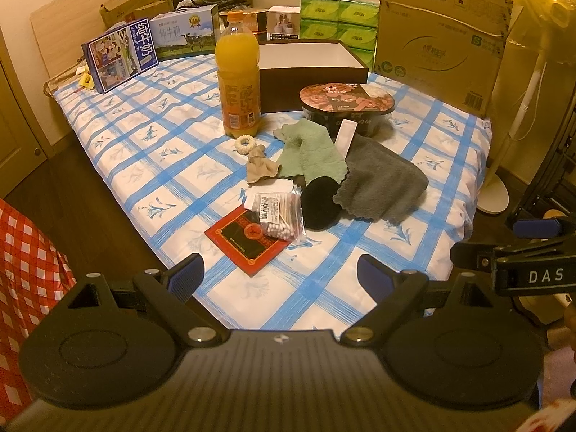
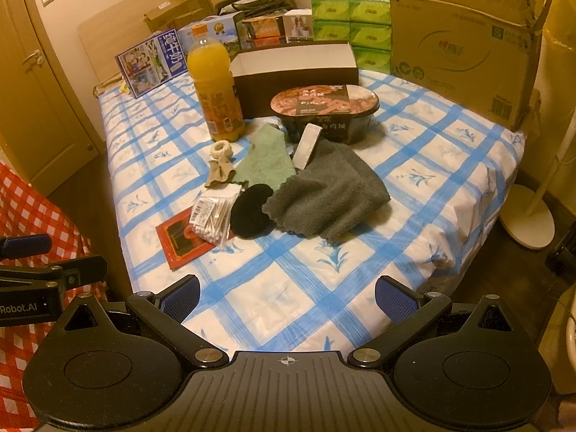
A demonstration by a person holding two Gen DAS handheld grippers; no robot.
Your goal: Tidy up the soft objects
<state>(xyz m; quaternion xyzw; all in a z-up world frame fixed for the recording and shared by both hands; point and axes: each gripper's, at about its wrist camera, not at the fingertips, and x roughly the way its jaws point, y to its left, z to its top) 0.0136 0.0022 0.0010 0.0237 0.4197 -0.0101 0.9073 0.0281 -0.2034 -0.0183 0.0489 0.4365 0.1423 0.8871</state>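
Observation:
Soft things lie in a heap mid-table on the blue checked cloth: a grey towel [image 1: 383,183] [image 2: 324,190], a green cloth [image 1: 311,154] [image 2: 262,162], a black round pad [image 1: 320,203] [image 2: 252,210], a beige rag [image 1: 261,167] [image 2: 217,169] and a cream scrunchie [image 1: 246,143] [image 2: 221,149]. An open dark box with a white inside [image 1: 309,59] [image 2: 295,63] stands behind them. My left gripper [image 1: 280,273] is open and empty at the near table edge. My right gripper [image 2: 288,298] is open and empty, also at the near edge.
An orange juice bottle [image 1: 237,75] [image 2: 214,86], an oval food tub [image 1: 347,108] [image 2: 324,108], a white bar [image 1: 345,136], a cotton swab pack [image 1: 277,212] [image 2: 212,216] and a red card [image 1: 248,241] crowd the heap. Milk cartons [image 1: 120,55], tissue packs [image 1: 338,21] and a cardboard box [image 1: 442,28] line the back.

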